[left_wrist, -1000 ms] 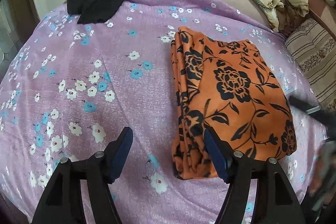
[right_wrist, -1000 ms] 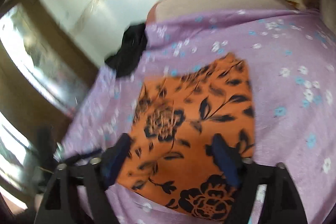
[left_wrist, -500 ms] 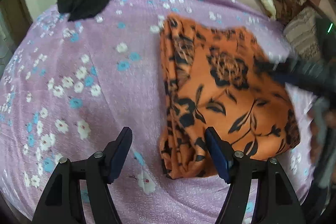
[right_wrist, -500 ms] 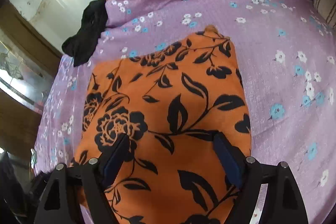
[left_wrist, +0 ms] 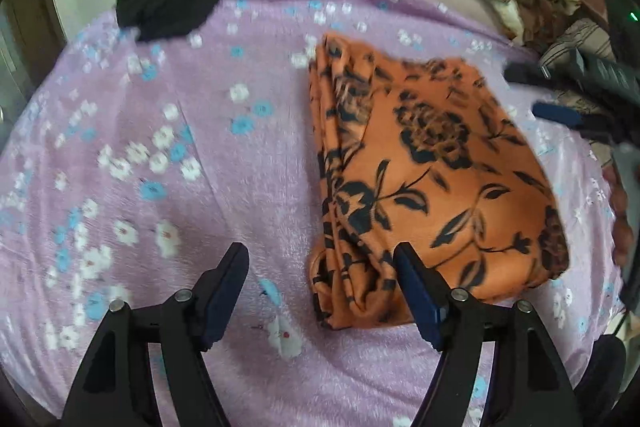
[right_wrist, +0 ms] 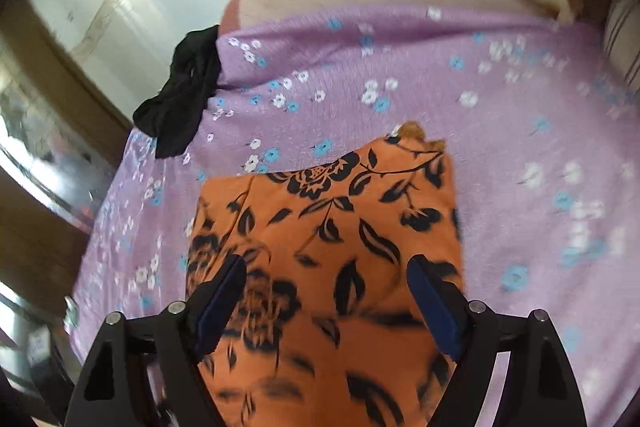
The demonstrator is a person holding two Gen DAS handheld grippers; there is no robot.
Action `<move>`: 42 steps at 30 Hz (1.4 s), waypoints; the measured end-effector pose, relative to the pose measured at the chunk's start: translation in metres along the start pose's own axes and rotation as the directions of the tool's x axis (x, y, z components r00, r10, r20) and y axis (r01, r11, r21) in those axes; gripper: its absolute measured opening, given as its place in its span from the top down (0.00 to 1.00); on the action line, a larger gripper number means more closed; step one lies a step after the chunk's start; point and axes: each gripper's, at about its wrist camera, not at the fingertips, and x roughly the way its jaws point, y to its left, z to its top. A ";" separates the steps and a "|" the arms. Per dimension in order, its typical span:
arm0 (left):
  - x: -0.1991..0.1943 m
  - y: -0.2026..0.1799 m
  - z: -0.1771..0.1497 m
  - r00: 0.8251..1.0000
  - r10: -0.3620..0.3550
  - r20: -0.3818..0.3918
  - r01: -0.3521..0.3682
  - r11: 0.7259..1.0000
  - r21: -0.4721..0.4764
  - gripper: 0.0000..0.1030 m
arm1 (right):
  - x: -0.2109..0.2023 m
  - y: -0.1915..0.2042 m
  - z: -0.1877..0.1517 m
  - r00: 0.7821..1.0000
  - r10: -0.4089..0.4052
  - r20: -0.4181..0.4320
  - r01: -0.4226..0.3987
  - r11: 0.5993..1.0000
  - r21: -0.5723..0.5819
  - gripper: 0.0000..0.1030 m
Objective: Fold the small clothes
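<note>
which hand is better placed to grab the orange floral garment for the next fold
Probably the right. The right tongs hang open directly over the orange floral garment, both fingers framing it. The left tongs sit open mostly over the purple bedspread, only at the garment's edge.

Bare bedspread (left_wrist: 208, 147) lies from 9 to 12 o'clock of the folded orange cloth (left_wrist: 432, 179); black garment (left_wrist: 180, 3) blocks 11 o'clock.

Both the left gripper (left_wrist: 320, 267) and right gripper (right_wrist: 326, 279) are black, with blue pads (left_wrist: 416, 291) and small silver screws (left_wrist: 184, 294) at frame bottom.
</note>
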 end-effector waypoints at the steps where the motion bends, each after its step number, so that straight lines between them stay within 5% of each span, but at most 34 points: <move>1: -0.009 -0.002 -0.002 1.000 0.013 0.025 -0.013 1.000 0.007 0.20 | -0.015 0.004 -0.009 1.000 -0.003 0.014 0.004 1.000 -0.028 0.17; 6: -0.066 -0.010 -0.018 0.980 0.061 0.190 -0.063 0.998 0.005 0.07 | -0.070 0.019 -0.071 0.995 -0.057 0.078 0.065 0.993 -0.102 0.12; 9: -0.083 -0.016 -0.022 0.977 0.066 0.204 -0.071 0.997 0.015 0.07 | -0.093 0.027 -0.116 0.991 -0.089 0.098 0.100 0.989 -0.110 0.11; 16: -0.119 -0.033 -0.023 0.969 0.044 0.244 -0.046 0.999 0.004 0.07 | -0.111 0.040 -0.161 0.974 -0.208 0.084 0.220 0.961 -0.166 0.03; 28: -0.155 -0.045 -0.024 0.949 0.096 0.300 -0.102 0.995 0.006 0.07 | -0.141 0.055 -0.160 0.951 -0.258 0.169 0.285 0.944 -0.166 0.01; 42: -0.152 -0.049 -0.023 0.960 0.084 0.268 -0.090 0.996 0.011 0.07 | -0.139 0.064 -0.158 0.947 -0.266 0.179 0.298 0.935 -0.191 0.01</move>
